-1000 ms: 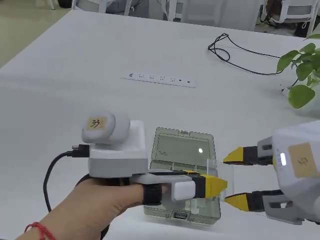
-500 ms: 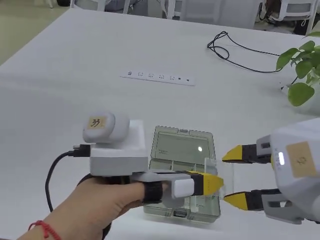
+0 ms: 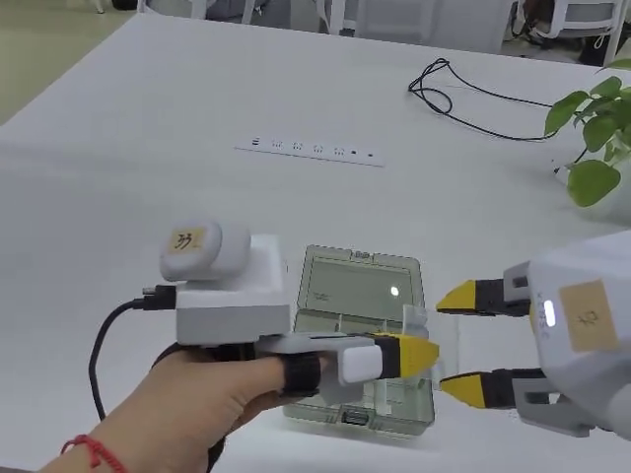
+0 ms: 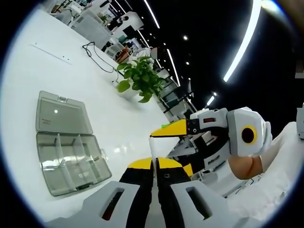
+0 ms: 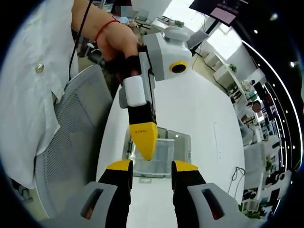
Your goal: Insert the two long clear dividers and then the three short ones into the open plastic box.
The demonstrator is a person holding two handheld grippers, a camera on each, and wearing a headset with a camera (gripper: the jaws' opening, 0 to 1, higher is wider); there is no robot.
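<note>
L gripper [image 4: 156, 164] pinched shut on thin clear flat divider [image 3: 446, 330], above rect. translucent plastic box [image 3: 360, 286]. R gripper [image 5: 152, 166] jaws apart, facing L's yellow tip.

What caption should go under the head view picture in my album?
Left gripper holds a clear divider over the open plastic box; right gripper open beside it.
</note>
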